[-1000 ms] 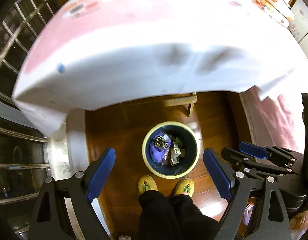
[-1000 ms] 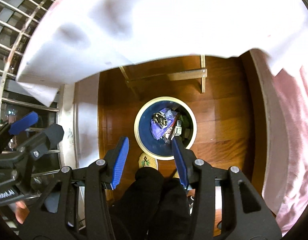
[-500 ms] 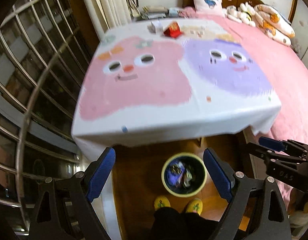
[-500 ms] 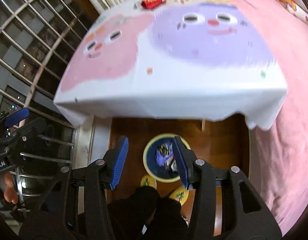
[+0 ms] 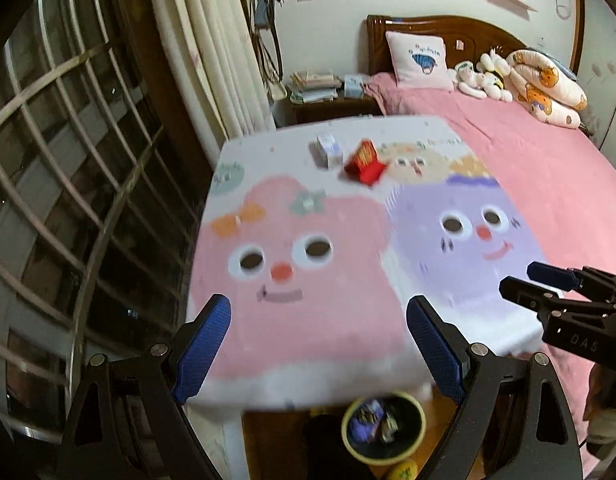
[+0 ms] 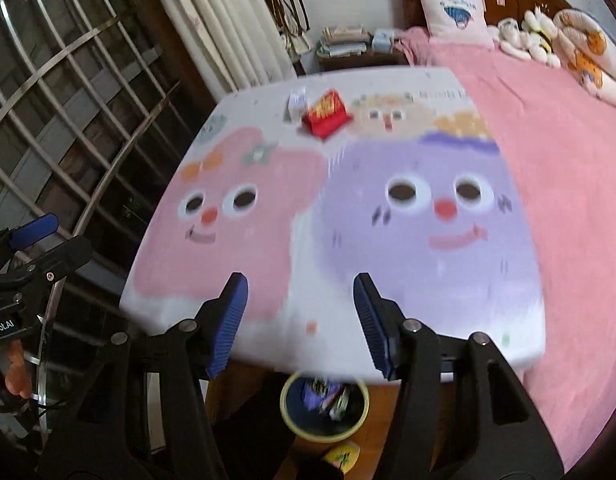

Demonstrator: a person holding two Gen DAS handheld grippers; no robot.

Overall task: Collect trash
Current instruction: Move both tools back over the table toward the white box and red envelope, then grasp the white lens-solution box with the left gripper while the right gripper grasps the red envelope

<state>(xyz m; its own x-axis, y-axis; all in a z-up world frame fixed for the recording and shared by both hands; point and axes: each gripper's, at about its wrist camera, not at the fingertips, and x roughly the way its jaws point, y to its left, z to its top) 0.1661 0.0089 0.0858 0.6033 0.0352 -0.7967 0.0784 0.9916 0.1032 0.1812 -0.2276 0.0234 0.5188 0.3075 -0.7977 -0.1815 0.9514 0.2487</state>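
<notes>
Two pieces of trash were left on the table: a red snack packet [image 5: 364, 162] and a small white carton [image 5: 328, 150], touching or nearly so, at the far end of the cartoon-printed tablecloth [image 5: 308, 320]. Both lay well apart from my grippers, so I judged they would need a long reach across the cloth. I could not read the carton's print through the blur.

One bin [image 5: 384, 432] stood on the wooden floor just under the near edge of the table, right below both grippers. I judged that spot deliberate: anything lifted from the table only had to be carried back to the near edge and let go. The bin already held a purple wrapper and several other scraps, too smeared to count.

The left gripper [image 5: 320, 344] hung over the near edge with its two blue pads spread wide and nothing between them. The right gripper [image 6: 299, 322] was set narrower, its jaws opening at that moment, and it too carried nothing. With two items and two empty grippers, I reckoned each could take one.

Beyond the table there was one bed with a pink cover [image 5: 548, 168], one pillow against the headboard, and a heap of soft toys I could not count. One yellow slipper [image 6: 342, 456] showed on the floor beside the bin.
</notes>
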